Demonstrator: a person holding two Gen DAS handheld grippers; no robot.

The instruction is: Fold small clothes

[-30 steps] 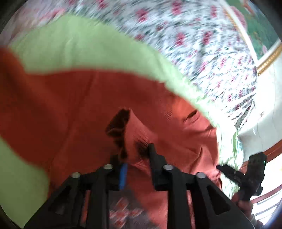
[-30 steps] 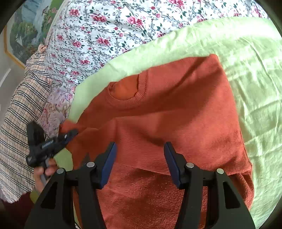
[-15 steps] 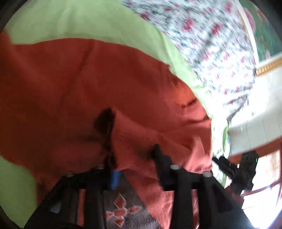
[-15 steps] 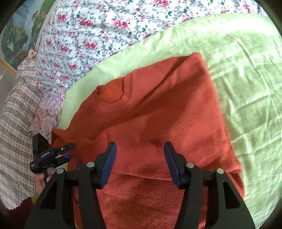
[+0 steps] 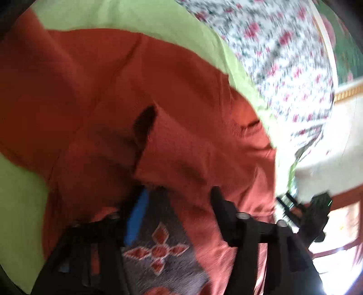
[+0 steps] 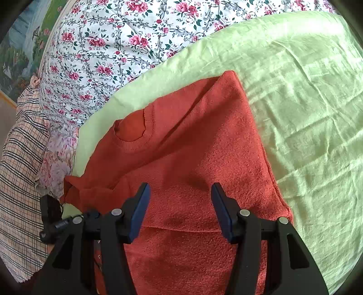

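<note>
Left wrist view showed the orange sweater [image 5: 177, 95] spread on the light green sheet [image 5: 127, 15] of the bed, with a fold of it bunched toward 6 o'clock. The left tool [image 5: 179, 195], which had pinched that fold a second earlier, now had its fingers parted, the knit lying loose between them over a grey patterned panel [image 5: 158, 249]; I judged the fold had just been let go, so this flap was laid down. From the right wrist view, the sweater's neckline [image 6: 132, 131] sat at 10 o'clock, and the right tool [image 6: 180, 208] hung wide open above the body, gripping nothing, as before. A floral quilt [image 6: 109, 40] lay beyond at 11 o'clock, a checked cloth [image 6: 18, 158] at 9.
</note>
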